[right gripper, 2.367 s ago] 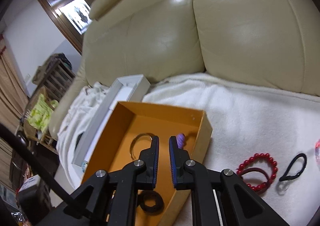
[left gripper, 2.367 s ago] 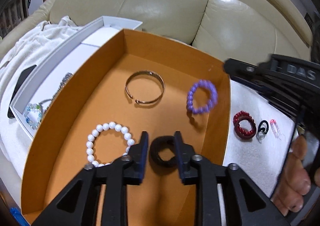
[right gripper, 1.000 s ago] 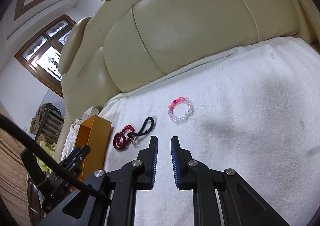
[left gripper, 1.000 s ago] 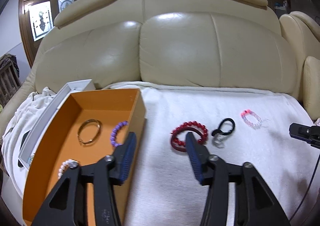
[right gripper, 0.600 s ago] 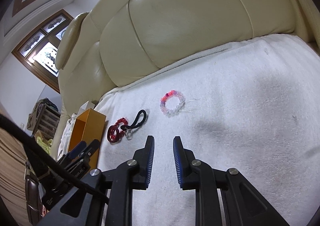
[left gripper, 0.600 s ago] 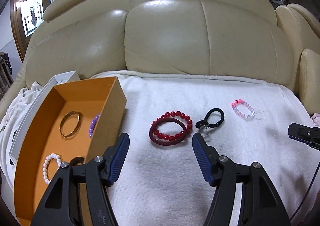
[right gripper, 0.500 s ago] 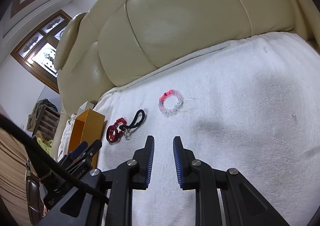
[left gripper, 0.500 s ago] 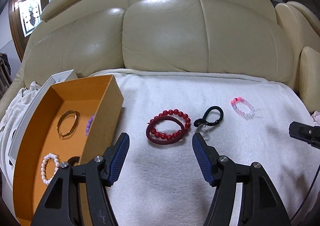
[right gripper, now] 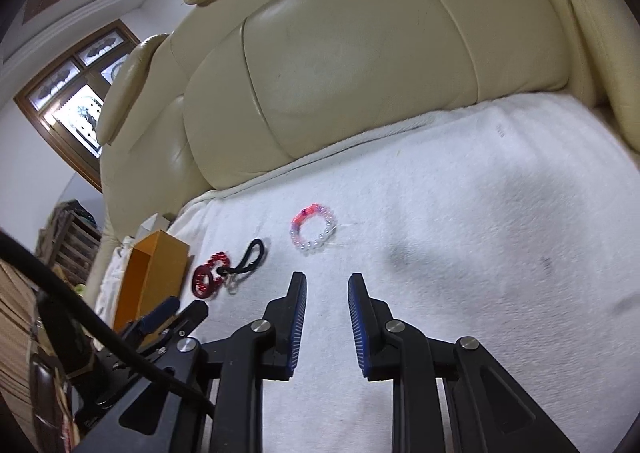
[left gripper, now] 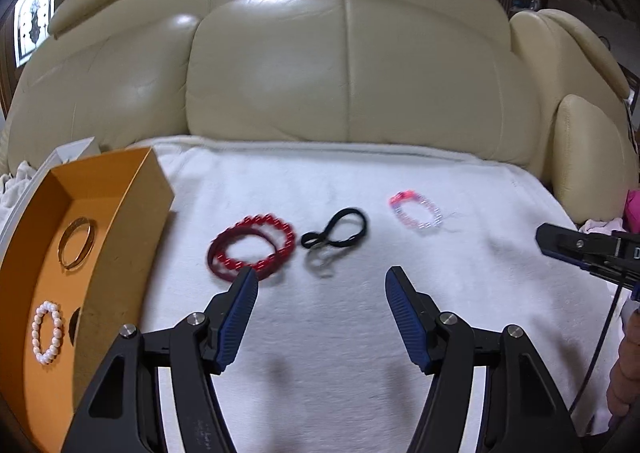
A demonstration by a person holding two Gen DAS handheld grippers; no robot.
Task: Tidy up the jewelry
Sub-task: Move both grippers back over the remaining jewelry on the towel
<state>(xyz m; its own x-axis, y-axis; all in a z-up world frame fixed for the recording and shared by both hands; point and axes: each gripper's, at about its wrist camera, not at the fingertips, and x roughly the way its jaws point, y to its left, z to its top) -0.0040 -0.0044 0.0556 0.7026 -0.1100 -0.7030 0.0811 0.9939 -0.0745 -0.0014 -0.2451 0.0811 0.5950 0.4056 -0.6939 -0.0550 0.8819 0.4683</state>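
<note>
Centrally, the left gripper point(left gripper: 322, 281) hovers with fingers spread wide over a white towel point(left gripper: 360, 333), empty. Just ahead lie a red bead bracelet point(left gripper: 252, 249), a black hair tie point(left gripper: 336, 231) and a pink bead bracelet point(left gripper: 416, 209). Left: orange box point(left gripper: 132, 221) holding a gold bangle point(left gripper: 77, 239) and pearl bracelet point(left gripper: 47, 333). The right gripper point(right gripper: 327, 295) is parted, empty.
</note>
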